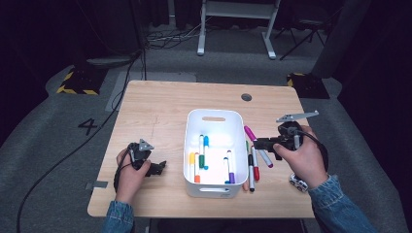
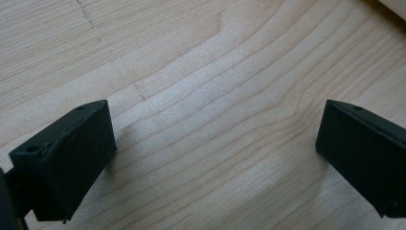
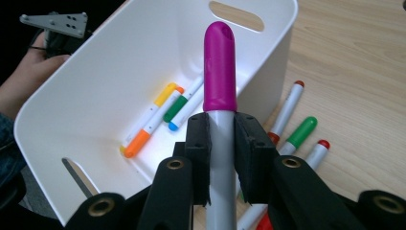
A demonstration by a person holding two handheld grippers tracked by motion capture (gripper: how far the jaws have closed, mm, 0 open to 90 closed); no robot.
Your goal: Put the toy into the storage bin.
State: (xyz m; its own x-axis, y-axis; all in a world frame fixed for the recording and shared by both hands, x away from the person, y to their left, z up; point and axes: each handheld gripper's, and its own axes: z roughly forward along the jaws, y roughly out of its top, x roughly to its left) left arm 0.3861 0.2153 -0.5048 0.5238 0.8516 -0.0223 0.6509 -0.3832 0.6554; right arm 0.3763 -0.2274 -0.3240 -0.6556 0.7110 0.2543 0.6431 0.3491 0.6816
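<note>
- Tabletop (image 1: 160,104): white bin (image 1: 214,119) in the middle, job looks roughly half done.
- In the bin already: about six markers (image 1: 204,150), lying flat on the floor of it.
- Still outside, right of the bin: about three markers (image 1: 252,170) on the wood.
- My right tool (image 3: 221,143): clamped tight on the magenta-capped marker (image 3: 219,72), held beside the bin's rim, not in yet.
- My left tool (image 2: 215,143): jaws wide apart, nothing between them, low over bare wood.

Overhead and right gripper views share the bin (image 1: 214,150).
</note>
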